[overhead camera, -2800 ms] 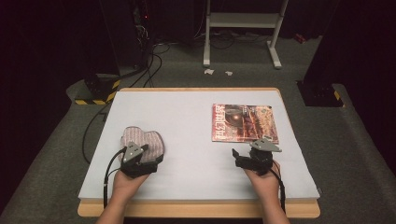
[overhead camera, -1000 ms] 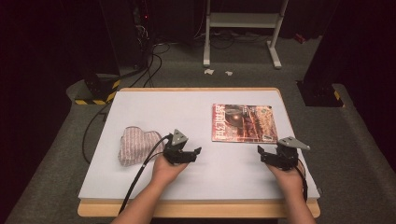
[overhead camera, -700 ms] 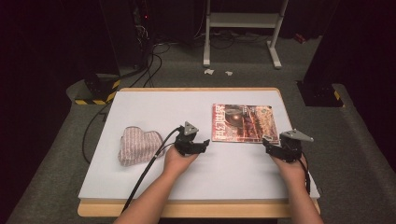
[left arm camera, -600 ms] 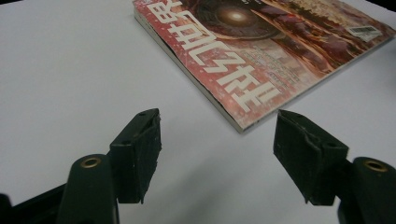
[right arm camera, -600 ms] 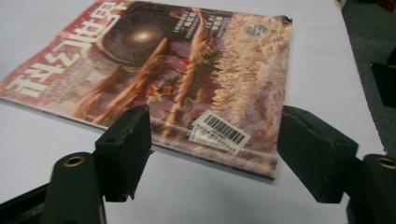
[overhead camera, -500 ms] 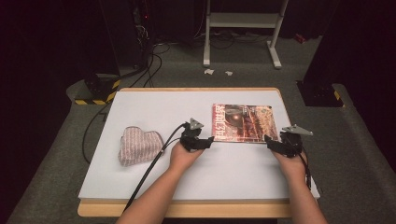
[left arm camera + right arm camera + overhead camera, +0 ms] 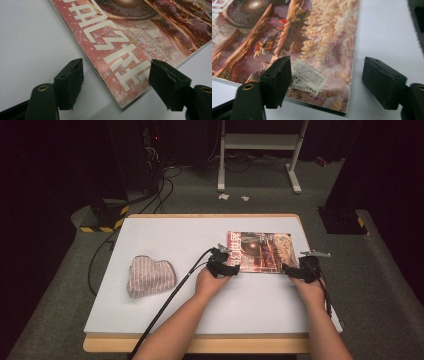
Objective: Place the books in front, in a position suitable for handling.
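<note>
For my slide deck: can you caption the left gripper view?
Open hand-held gripper straddling the near corner of a red magazine lying flat on the white table.

magazine (image 7: 317, 45) sticker, digits "1003-70" legible

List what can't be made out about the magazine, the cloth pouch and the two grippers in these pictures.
- Magazine: its far part is cut off by the frame edge in both gripper views; the label's small print is too blurred to read.
- Left gripper and right gripper: in the high view, too small to tell whether either touches the magazine.
- Cloth pouch: any contents are hidden by its fabric.
</note>
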Motion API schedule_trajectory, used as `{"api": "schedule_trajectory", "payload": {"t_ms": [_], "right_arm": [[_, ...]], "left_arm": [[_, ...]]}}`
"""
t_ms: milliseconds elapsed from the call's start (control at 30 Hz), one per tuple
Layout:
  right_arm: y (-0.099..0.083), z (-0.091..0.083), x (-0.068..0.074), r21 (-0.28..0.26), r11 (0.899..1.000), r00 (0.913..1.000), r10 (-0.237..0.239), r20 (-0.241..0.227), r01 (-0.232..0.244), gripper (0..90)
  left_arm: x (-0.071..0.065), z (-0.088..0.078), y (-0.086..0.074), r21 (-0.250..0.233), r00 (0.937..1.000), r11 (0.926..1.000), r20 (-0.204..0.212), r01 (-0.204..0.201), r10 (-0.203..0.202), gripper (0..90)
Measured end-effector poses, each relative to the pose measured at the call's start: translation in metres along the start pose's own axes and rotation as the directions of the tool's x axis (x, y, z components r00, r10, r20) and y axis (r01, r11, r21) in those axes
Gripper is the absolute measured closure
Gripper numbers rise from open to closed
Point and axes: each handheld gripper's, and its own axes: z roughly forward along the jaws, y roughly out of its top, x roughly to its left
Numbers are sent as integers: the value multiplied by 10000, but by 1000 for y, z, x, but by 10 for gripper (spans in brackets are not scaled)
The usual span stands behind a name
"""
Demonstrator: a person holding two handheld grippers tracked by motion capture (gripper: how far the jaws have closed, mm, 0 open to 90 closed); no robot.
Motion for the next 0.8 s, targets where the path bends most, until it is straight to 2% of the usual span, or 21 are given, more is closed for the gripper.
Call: {"api": "schedule_trajectory", "payload": {"t_ms": [233, 333, 433, 533, 667, 800], "right_arm": [[1, 0, 7, 80, 9999, 9999, -96, 44, 96, 279], [1, -2, 10, 170, 9997, 9998, -159, -138, 161, 328], [1, -3, 15, 192, 9990, 9992, -396, -33, 397, 331], [0, -3, 16, 235, 9992, 9995, -311, -90, 313, 331], [-2, -4, 23, 229, 9985, 9987, -503, -82, 505, 332], [-3, -5, 28, 227, 9986, 9987, -477, -161, 480, 342]], "left_arm": [[2, -2, -1, 16, 10000, 10000, 3, 96, -96, 277], [2, -2, -1, 35, 9998, 9999, 115, 133, -133, 303], [1, -4, -3, 37, 10000, 10000, -23, 80, -80, 305], [2, -6, -4, 34, 10000, 10000, -52, 49, -49, 323], [3, -12, -10, -39, 10000, 10000, -46, -26, 26, 330], [6, -19, -15, 26, 9999, 9999, 32, -150, 149, 341]]}}
